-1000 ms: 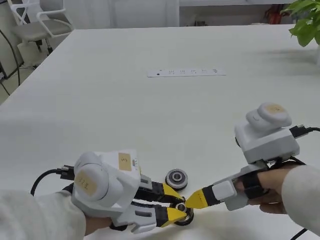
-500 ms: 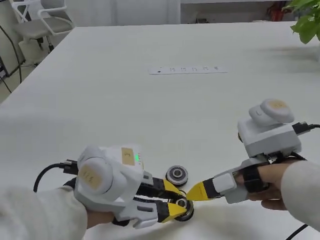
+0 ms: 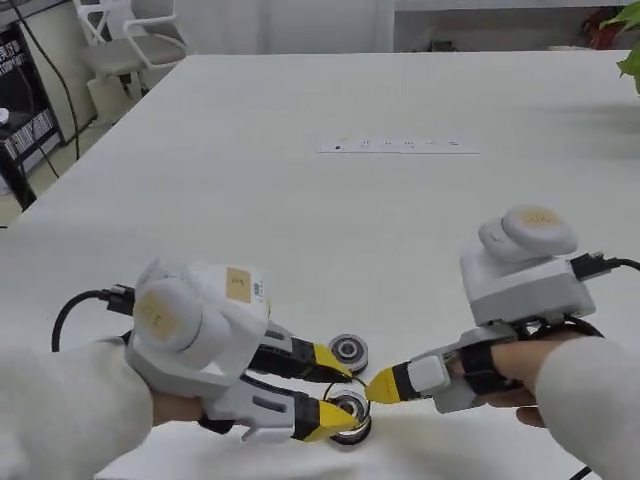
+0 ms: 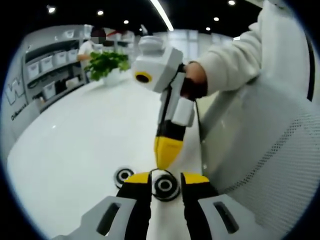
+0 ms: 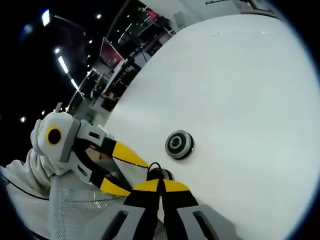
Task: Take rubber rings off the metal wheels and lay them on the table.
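Note:
A metal wheel [image 3: 350, 412] lies near the table's front edge, and my left gripper [image 3: 336, 390] is shut on it, one yellow jaw on each side [image 4: 166, 178]. A thin black rubber ring [image 3: 346, 383] stands up off that wheel as a small loop [image 5: 154, 165]. My right gripper [image 3: 381, 386] comes in from the right and is shut on the loop [image 5: 160, 185]; its yellow tip [image 4: 167, 152] sits just above the wheel [image 4: 166, 185]. A second wheel [image 3: 348, 350] with its black ring on lies flat just behind [image 5: 179, 144], apart from both grippers.
A white power strip [image 3: 398, 146] lies flat mid-table. The white table [image 3: 330, 230] stretches wide beyond the wheels. An office chair [image 3: 120, 45] stands past the far left corner, and plant leaves [image 3: 630, 45] hang at the far right edge.
The head camera has shifted. My right gripper's tip has lifted slightly from the held wheel, and the rubber ring now shows as a raised loop. The second wheel stays put.

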`<state>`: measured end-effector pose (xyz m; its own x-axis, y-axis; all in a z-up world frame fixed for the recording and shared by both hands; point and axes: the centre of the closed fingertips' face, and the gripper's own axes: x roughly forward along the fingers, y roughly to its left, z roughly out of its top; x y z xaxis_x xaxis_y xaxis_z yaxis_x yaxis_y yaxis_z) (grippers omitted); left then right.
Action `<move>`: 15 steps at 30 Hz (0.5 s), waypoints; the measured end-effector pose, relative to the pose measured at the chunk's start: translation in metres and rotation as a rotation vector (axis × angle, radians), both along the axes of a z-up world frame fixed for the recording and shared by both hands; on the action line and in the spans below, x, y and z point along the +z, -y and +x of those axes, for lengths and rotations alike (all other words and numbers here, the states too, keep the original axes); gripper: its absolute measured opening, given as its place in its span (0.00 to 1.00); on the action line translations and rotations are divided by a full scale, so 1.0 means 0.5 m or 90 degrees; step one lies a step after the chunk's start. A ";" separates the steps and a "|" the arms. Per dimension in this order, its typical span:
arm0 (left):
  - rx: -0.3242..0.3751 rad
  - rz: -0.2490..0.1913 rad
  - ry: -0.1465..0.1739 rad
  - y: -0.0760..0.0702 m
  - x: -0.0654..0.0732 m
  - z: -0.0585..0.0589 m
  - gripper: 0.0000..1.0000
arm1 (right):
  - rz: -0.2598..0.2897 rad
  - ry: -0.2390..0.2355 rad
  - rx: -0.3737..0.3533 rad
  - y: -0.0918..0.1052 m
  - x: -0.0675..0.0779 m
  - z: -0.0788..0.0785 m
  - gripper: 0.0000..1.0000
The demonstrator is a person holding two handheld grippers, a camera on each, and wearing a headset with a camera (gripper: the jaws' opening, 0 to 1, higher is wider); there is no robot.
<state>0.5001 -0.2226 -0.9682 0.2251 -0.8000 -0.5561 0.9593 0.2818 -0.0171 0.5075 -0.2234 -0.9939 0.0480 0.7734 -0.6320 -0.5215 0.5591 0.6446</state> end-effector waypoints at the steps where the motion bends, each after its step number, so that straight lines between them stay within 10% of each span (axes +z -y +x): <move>1: 0.003 -0.004 -0.001 -0.001 0.007 -0.002 0.26 | -0.001 0.000 0.000 0.000 0.000 0.000 0.00; 15: 0.081 -0.038 0.029 -0.052 0.144 -0.015 0.52 | 0.015 -0.003 -0.009 0.019 0.017 0.002 0.00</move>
<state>0.4926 -0.1965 -0.8963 0.3510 -0.7950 -0.4948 0.9159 0.4014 0.0047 0.5086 -0.2331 -0.9854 0.0552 0.7875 -0.6139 -0.5104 0.5506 0.6605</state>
